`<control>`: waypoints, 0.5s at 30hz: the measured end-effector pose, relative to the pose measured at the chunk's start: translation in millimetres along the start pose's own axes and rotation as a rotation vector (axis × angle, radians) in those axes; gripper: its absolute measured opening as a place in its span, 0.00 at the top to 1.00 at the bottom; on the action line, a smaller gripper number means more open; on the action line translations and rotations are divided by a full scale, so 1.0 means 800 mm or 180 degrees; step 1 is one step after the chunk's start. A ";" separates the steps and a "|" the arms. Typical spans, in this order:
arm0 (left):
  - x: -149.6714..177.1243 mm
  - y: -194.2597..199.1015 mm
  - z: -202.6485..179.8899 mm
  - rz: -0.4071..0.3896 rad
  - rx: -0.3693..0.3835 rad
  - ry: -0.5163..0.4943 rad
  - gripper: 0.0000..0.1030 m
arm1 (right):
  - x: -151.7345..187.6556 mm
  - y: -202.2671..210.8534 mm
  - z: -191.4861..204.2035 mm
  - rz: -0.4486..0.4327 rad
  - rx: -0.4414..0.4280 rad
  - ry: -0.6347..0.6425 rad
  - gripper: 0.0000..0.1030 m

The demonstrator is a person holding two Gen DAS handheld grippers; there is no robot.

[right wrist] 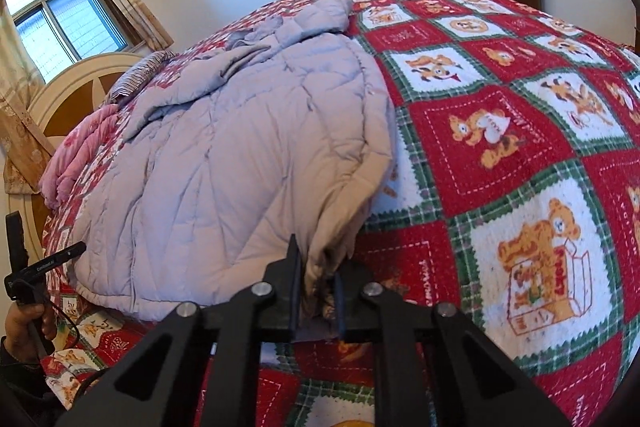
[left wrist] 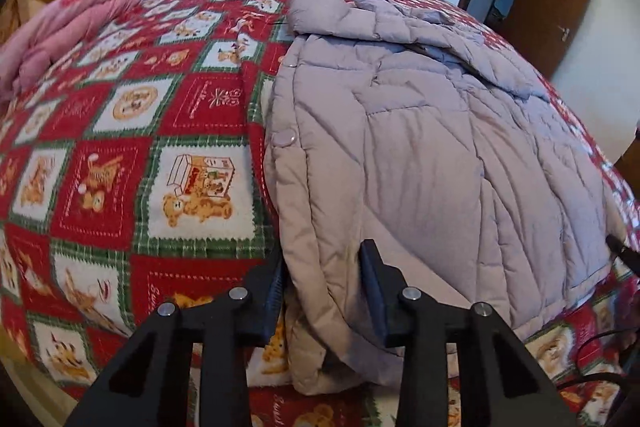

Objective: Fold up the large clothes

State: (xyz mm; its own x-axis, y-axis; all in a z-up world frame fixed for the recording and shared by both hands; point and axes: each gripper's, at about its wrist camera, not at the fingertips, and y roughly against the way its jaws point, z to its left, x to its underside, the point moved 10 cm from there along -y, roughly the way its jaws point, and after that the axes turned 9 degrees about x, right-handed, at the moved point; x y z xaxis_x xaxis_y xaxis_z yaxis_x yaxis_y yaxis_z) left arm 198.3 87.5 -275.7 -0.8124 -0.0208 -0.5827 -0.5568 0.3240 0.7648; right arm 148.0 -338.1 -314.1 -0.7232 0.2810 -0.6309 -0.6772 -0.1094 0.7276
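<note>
Left wrist view shows our left claw (left wrist: 322,279) straddling the near left corner of the jacket (left wrist: 420,155), its 2 jaws on either side of the padded hem with fabric between them; they look partly closed, yet we cannot tell whether they truly pinch. From the right wrist view, our right claw (right wrist: 316,279) is clenched on the jacket's near right corner, a bunch of beige lining gathered between the jaws.

Our lilac quilted jacket lies spread on the bed (left wrist: 120,155), over the red and green bear-print cover, hem toward us and hood at the far end. A pink quilt (left wrist: 60,35) is heaped near the headboard, well apart.

We judge the next move to be lifting both hem corners and carrying them toward the hood. Risks we see:
- The slick, puffy fabric may slip from the left jaws if their hold is shallow, so the fold lands skewed.
- The right claw seems to grip mainly lining, so the outer layer could lag and bunch.
- Uneven lifting would drag the jacket across the cover.
</note>
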 end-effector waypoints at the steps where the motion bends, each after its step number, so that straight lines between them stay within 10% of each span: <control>1: 0.000 0.002 0.001 -0.0014 0.0013 0.0050 0.63 | 0.000 0.000 0.000 0.0003 -0.0009 -0.0011 0.84; 10: 0.007 -0.013 -0.005 -0.0083 0.0198 0.0149 0.55 | 0.006 -0.009 -0.004 0.0079 -0.0145 -0.0188 0.76; 12: 0.001 0.000 -0.006 -0.0203 0.0101 0.0037 0.80 | 0.007 -0.009 -0.003 0.0068 -0.0166 -0.0180 0.80; 15: -0.013 0.026 -0.009 -0.0303 0.0115 -0.0012 0.89 | -0.001 0.010 0.003 -0.0062 -0.0271 -0.0132 0.87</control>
State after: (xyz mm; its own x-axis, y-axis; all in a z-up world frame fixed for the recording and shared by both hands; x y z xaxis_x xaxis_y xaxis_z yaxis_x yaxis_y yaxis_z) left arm 193.8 88.1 -251.8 -0.7554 -0.0497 -0.6534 -0.6249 0.3548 0.6955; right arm 143.7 -337.0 -307.0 -0.7048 0.3230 -0.6317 -0.7014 -0.1839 0.6886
